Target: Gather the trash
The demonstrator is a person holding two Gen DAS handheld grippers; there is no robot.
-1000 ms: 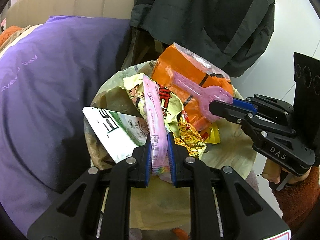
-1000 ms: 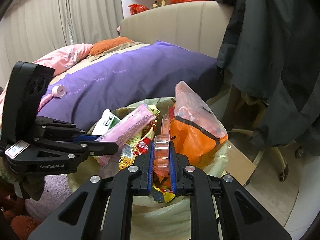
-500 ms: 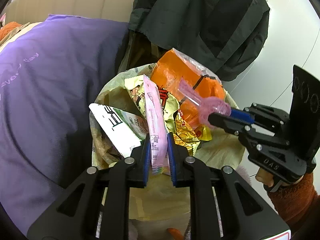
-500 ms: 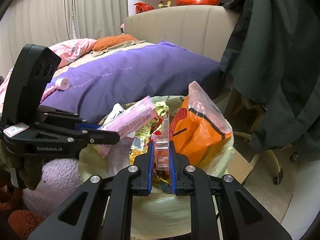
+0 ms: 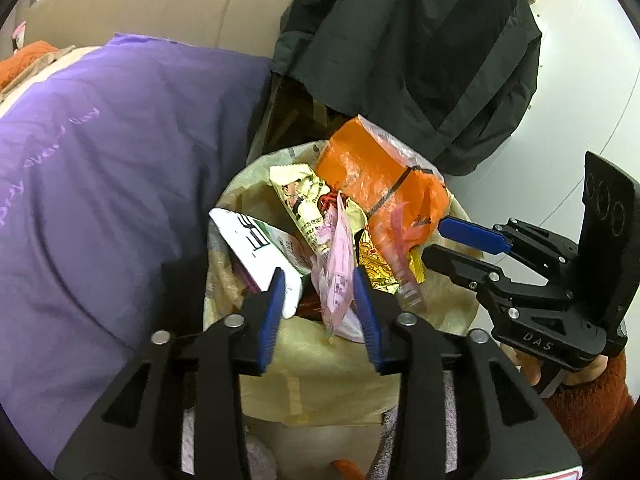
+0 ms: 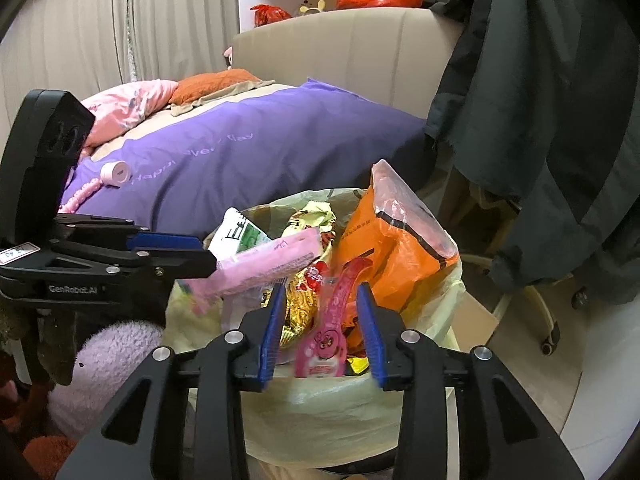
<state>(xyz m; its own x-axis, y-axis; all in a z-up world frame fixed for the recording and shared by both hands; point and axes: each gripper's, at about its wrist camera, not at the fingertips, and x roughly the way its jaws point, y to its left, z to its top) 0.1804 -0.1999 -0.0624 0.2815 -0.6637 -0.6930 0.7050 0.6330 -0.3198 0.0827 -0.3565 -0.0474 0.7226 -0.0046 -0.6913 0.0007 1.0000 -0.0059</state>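
Both grippers over the trash bin, jaws just opened. Left gripper spread, pink wrapper loose btwn pads, dropping onto the pile. Right gripper spread too, pink toothbrush pack free btwn pads. Bin packed to rim; purple bedding tight on left, dark jacket behind.

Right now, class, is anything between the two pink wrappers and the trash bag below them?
Nothing visible: the pink wrapper and pink toothbrush packet hang loose between open grippers, directly above the already heaped trash bag.
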